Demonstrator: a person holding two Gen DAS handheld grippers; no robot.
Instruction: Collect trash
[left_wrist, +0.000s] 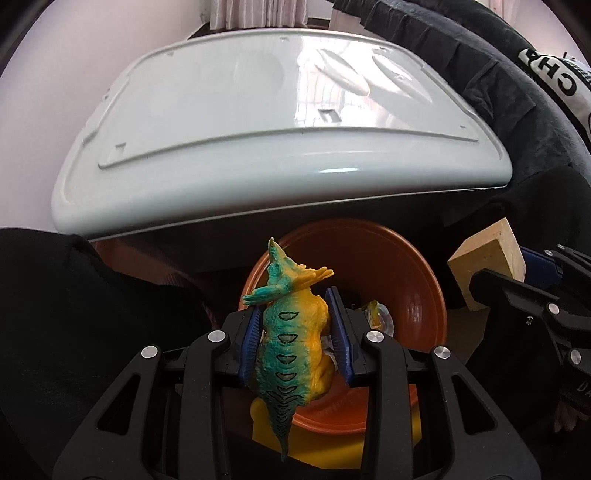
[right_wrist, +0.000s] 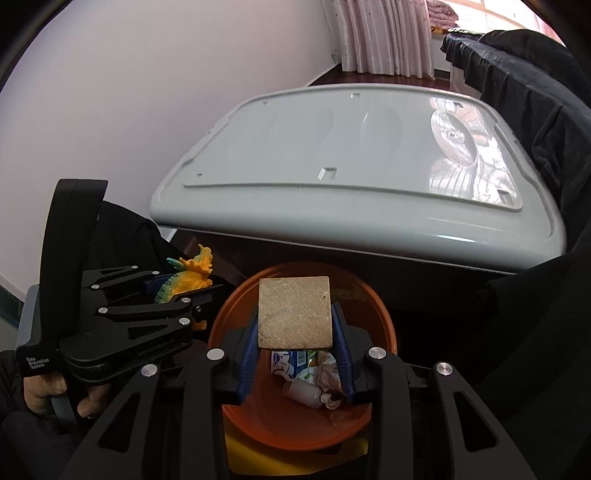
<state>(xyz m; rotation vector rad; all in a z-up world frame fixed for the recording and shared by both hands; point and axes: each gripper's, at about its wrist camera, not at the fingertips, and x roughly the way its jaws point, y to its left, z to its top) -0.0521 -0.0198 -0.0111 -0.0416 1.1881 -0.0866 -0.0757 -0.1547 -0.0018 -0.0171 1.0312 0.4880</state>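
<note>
My left gripper (left_wrist: 295, 328) is shut on a yellow and teal toy dinosaur (left_wrist: 291, 339), its blue pads pressing the toy's flanks, above the rim of an orange bowl-shaped bin (left_wrist: 413, 284). A wooden block (right_wrist: 293, 314) is clamped between the blue pads of my right gripper (right_wrist: 295, 332), over the same orange bin (right_wrist: 288, 421). Crumpled paper, a small carton and a white tube (right_wrist: 306, 376) lie inside the bin. In the right wrist view the left gripper (right_wrist: 177, 291) and dinosaur (right_wrist: 188, 278) show at left; the block (left_wrist: 487, 262) shows at right in the left wrist view.
A pale grey plastic lid or tabletop (left_wrist: 280, 129) slants close behind the bin. A yellow base (left_wrist: 332, 450) sits under the bin. Black fabric (right_wrist: 535, 184) covers the right side. A person's hand (right_wrist: 55, 391) grips the left tool's handle. A white wall is at left.
</note>
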